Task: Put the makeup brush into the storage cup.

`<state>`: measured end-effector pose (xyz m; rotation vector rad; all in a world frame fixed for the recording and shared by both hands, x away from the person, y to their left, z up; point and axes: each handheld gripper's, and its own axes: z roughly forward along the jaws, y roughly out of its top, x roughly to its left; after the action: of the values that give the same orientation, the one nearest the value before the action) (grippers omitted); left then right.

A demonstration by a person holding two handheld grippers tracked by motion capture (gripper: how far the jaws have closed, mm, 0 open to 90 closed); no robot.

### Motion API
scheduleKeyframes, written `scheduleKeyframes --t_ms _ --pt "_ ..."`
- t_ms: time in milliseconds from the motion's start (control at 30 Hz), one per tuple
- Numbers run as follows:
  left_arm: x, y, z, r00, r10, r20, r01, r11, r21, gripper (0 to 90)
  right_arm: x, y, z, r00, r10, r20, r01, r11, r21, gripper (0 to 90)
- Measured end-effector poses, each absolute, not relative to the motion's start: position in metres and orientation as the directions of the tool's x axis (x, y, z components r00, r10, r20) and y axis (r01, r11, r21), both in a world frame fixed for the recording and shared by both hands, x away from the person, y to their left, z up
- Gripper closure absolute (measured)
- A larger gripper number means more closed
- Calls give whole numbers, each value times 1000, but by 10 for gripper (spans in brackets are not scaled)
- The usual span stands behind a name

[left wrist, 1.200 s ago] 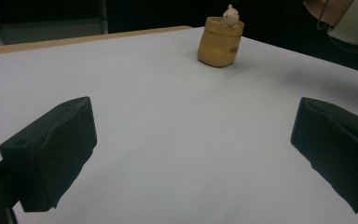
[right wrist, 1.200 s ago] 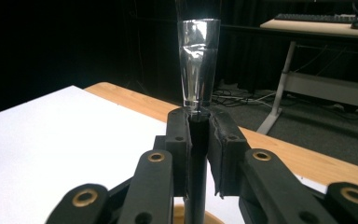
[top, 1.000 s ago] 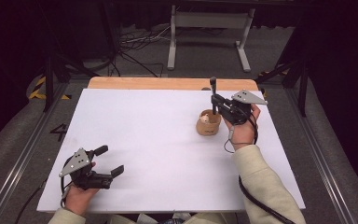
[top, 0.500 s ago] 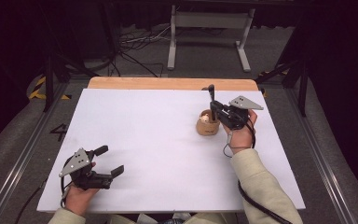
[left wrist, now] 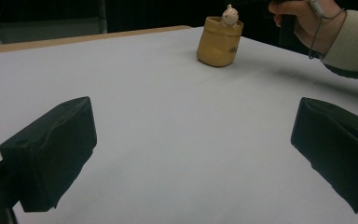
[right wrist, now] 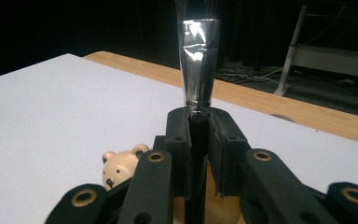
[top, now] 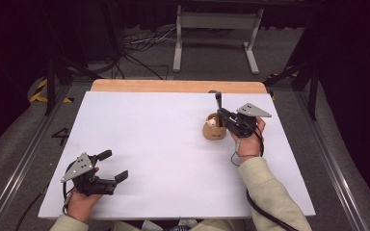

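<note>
Brush (right wrist: 198,60) with a black handle and shiny ferrule stands upright in your right gripper (top: 225,117), clenched between its jaws directly above the tan cup (top: 214,129) toward the far right of the white table (top: 164,144). Your left gripper (top: 111,166) rests near the front left corner, jaws spread wide, nothing between them. Lower off-centre and the handle could catch the rim and tip the cup, or knock the small bear figure (left wrist: 230,16) perched at its edge. Count: one table, two grippers, one cup, one brush, one bear.
</note>
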<state>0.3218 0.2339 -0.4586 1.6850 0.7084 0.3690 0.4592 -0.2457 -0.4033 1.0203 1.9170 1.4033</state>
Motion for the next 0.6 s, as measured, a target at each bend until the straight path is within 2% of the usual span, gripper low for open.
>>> scheduleKeyframes --t_ms 600 --pt "322 234 -459 764 631 -136 256 -103 961 9 458 -246 -412 -569 822 11 273 176 946 789"
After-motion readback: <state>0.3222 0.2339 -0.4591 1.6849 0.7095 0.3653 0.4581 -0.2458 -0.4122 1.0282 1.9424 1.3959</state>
